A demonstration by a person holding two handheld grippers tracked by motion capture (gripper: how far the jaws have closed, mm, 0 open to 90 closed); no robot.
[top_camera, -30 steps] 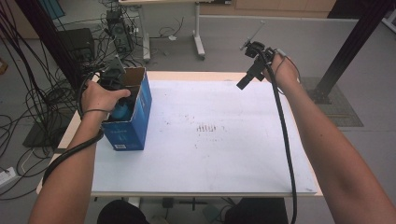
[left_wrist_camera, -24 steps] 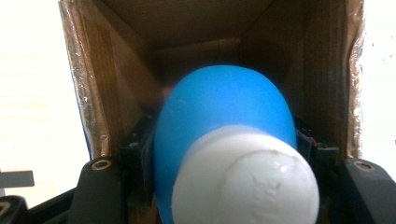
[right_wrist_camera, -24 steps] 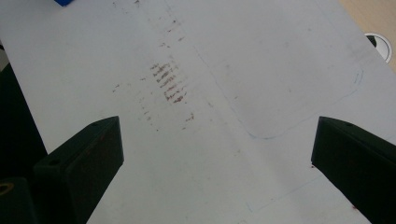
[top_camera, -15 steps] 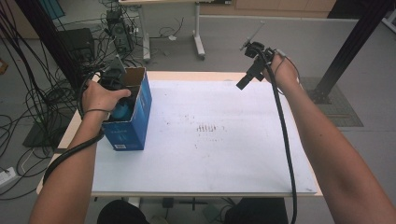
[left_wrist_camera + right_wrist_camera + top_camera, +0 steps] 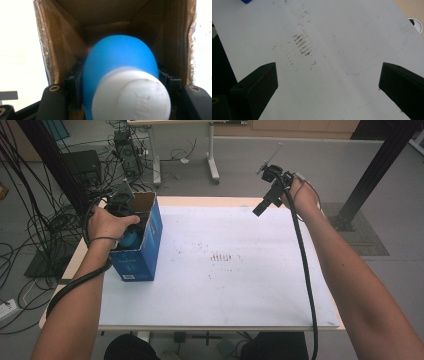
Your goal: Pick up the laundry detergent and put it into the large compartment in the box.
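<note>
A blue cardboard box (image 5: 136,261) stands open-topped at the table's left edge. My left gripper (image 5: 122,204), under the person's hand, reaches down into it. In the left gripper view its jaws press both sides of a blue rubber bulb (image 5: 120,60) with a white cap (image 5: 131,97), held inside the box's brown walls (image 5: 62,37). A bit of the bulb (image 5: 131,239) shows in the box mouth from above. My right gripper (image 5: 261,210) hangs above the table's far right, its jaws (image 5: 328,82) wide apart with nothing between them.
A white sheet (image 5: 225,290) covers the table, with brown smudges (image 5: 221,256) near its middle and a faint pen outline (image 5: 362,67). Cables and equipment (image 5: 60,185) crowd the floor at the left. A black post (image 5: 380,165) rises at the far right.
</note>
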